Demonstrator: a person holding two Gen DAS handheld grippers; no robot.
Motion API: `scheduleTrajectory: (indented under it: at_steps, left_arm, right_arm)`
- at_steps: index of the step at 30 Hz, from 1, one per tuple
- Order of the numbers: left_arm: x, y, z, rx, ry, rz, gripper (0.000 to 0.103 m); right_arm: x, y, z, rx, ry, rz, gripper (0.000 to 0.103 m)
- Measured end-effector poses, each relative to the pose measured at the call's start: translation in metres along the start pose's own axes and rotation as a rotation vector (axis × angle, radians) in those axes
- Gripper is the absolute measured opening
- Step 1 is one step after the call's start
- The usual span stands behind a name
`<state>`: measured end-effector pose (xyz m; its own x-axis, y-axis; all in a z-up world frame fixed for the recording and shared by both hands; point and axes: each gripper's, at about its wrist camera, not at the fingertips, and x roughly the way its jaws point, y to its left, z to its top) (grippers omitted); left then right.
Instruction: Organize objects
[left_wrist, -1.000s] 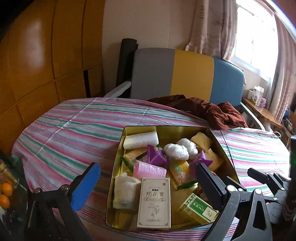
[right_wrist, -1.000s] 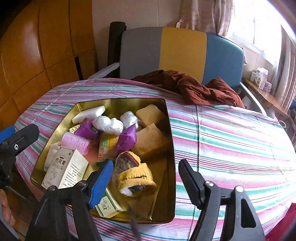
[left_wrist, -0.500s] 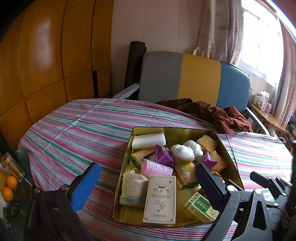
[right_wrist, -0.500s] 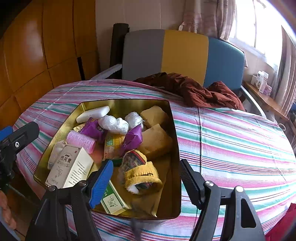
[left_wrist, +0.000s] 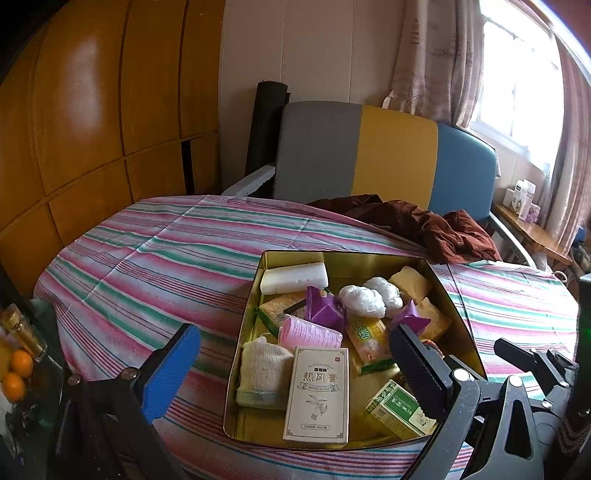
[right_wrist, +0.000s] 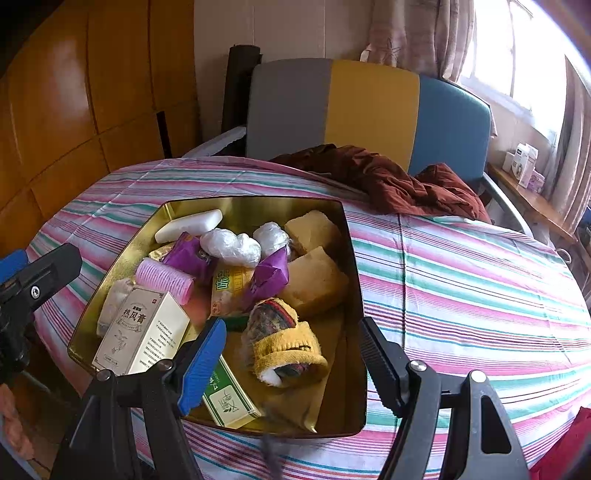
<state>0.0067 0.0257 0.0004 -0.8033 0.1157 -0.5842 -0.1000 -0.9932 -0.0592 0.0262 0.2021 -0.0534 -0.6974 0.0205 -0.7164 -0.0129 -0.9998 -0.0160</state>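
A gold tin (left_wrist: 242, 350) (right_wrist: 354, 295) sits on the striped tablecloth (left_wrist: 147, 266), packed with several items. Among them are a white carton (left_wrist: 317, 391) (right_wrist: 140, 332), a green box (left_wrist: 399, 410), a pink roller (left_wrist: 308, 332), a white bar (left_wrist: 293, 277), purple packets and tan blocks (right_wrist: 314, 280). A rolled yellow sock (right_wrist: 288, 347) lies in the tin's near right part. My left gripper (left_wrist: 295, 332) hovers open over the tin's near edge. My right gripper (right_wrist: 291, 325) is open above the sock, its pads apart from it.
A crumpled brown cloth (right_wrist: 388, 181) lies at the table's far edge against a grey, yellow and blue chair (left_wrist: 388, 155). Oranges (left_wrist: 16, 373) and a bottle (left_wrist: 18, 332) stand on a low surface at the left. A wooden ledge (left_wrist: 532, 232) holds small boxes.
Both views have shifted only slightly. Both grippers stay open and the items in the tin lie as before.
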Motion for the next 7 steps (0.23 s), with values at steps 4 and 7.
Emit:
scheduleTrajectory:
  at_steps: [4, 7]
  left_arm:
    - [-0.0003, 0.0005, -0.0011, 0.004, -0.011, 0.009, 0.102]
    - [0.0006, 0.0008, -0.0007, 0.007, -0.008, 0.007, 0.102]
  right_arm:
    - [0.0016, 0.0015, 0.0, -0.005, 0.004, 0.002, 0.074]
    - [0.0017, 0.0023, -0.0004, -0.008, 0.004, 0.004, 0.074]
